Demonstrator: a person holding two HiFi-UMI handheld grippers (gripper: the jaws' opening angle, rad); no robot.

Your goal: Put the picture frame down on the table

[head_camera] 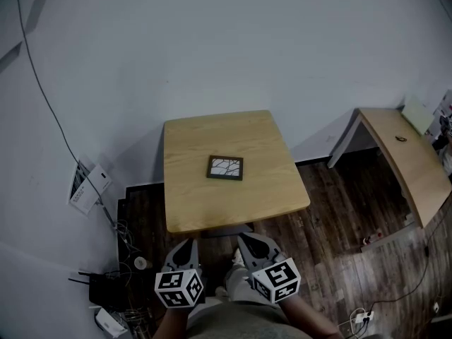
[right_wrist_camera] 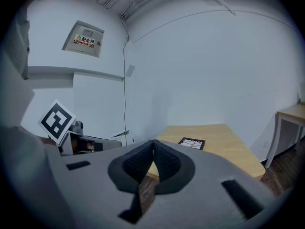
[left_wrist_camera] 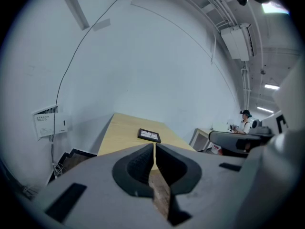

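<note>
A small dark picture frame [head_camera: 225, 167] lies flat in the middle of the light wooden table [head_camera: 191, 203]. It also shows ahead in the left gripper view as the frame [left_wrist_camera: 149, 135] and in the right gripper view as the frame [right_wrist_camera: 191, 143]. Both grippers hang below the table's near edge, well short of the frame. My left gripper [head_camera: 186, 244] is shut with its jaws touching and nothing between them. My right gripper [head_camera: 245, 239] is likewise shut and empty.
A second wooden table [head_camera: 409, 157] stands to the right. Cables, a router and a power strip [head_camera: 109, 288] lie on the dark wood floor at the left. A paper box [head_camera: 88, 186] leans on the wall. A person [left_wrist_camera: 244, 120] stands far off.
</note>
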